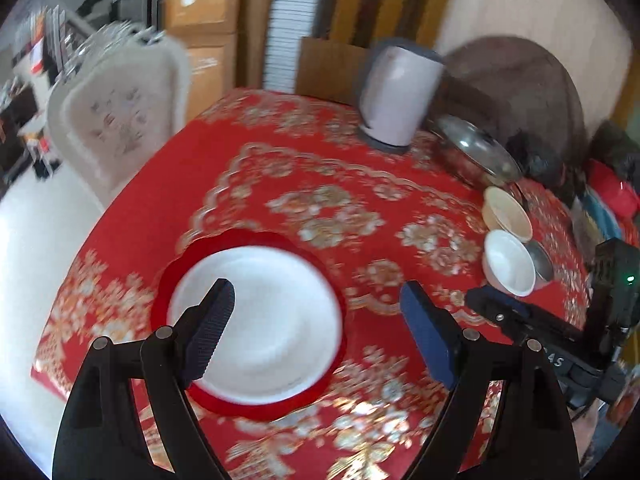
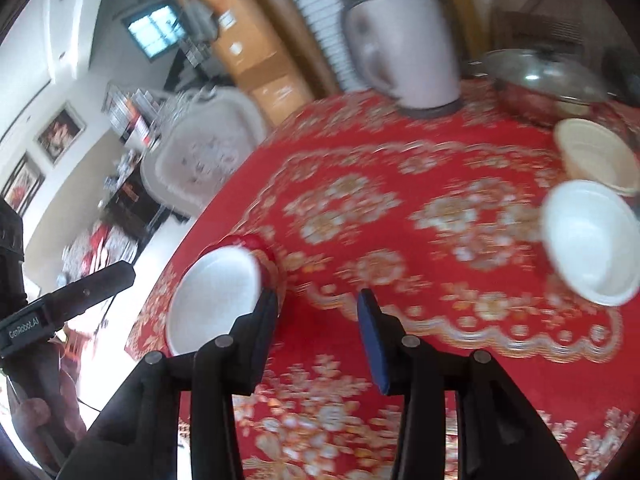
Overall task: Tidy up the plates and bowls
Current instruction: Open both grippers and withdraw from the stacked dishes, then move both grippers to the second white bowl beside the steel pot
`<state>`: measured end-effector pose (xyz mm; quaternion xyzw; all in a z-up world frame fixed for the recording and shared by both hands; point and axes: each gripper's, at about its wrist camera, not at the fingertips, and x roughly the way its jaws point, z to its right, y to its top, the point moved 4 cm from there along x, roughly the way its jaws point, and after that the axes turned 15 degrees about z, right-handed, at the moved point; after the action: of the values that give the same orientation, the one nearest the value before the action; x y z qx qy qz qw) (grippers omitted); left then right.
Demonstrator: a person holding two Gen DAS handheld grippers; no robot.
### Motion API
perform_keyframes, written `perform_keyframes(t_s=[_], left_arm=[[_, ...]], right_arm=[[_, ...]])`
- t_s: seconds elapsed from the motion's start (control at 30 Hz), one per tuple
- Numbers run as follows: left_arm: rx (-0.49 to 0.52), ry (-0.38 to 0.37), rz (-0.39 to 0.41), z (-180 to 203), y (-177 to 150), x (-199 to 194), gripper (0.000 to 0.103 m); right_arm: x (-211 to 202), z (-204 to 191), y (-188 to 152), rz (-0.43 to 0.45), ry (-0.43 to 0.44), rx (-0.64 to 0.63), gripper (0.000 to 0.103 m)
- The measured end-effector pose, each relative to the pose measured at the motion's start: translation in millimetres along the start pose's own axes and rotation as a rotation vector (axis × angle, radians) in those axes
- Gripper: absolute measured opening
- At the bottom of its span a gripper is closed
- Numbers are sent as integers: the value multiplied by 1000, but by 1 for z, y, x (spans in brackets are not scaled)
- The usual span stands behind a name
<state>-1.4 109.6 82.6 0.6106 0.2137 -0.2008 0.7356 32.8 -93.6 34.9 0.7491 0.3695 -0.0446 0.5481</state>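
Red tablecloth (image 1: 328,176) with gold and cream floral pattern under tongs. White plate (image 1: 256,320) on red scalloped plate (image 1: 160,292), by left tongs' left pad. White bowl (image 1: 510,262) right of left tongs, cream bowl (image 1: 508,212) beyond. Pale kettle (image 1: 400,96), grey base, far ahead. Pads dark blue.

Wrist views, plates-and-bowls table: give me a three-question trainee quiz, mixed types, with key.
1. True or false: the white plate sits on the red plate.
2. The white bowl has which neighbour farther back? A) cream bowl B) glass C) fork
3. What does the left claw hold?

Key: 1 true. 2 A. 3 nothing; it is open above the tablecloth.
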Motion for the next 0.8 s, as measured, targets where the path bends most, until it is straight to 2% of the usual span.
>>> perform_keyframes(t_s=[0.27, 0.47, 0.63, 0.8], left_arm=[[123, -136, -14, 106, -9, 59, 86], [187, -209, -28, 166, -22, 92, 86], [249, -174, -15, 195, -32, 114, 86], [254, -158, -2, 203, -39, 130, 86]], right_arm=[[-50, 94, 13, 95, -171, 124, 43], [-70, 140, 9, 121, -248, 207, 44], [-77, 164, 3, 128, -282, 248, 44], [-79, 175, -3, 122, -290, 271, 44]])
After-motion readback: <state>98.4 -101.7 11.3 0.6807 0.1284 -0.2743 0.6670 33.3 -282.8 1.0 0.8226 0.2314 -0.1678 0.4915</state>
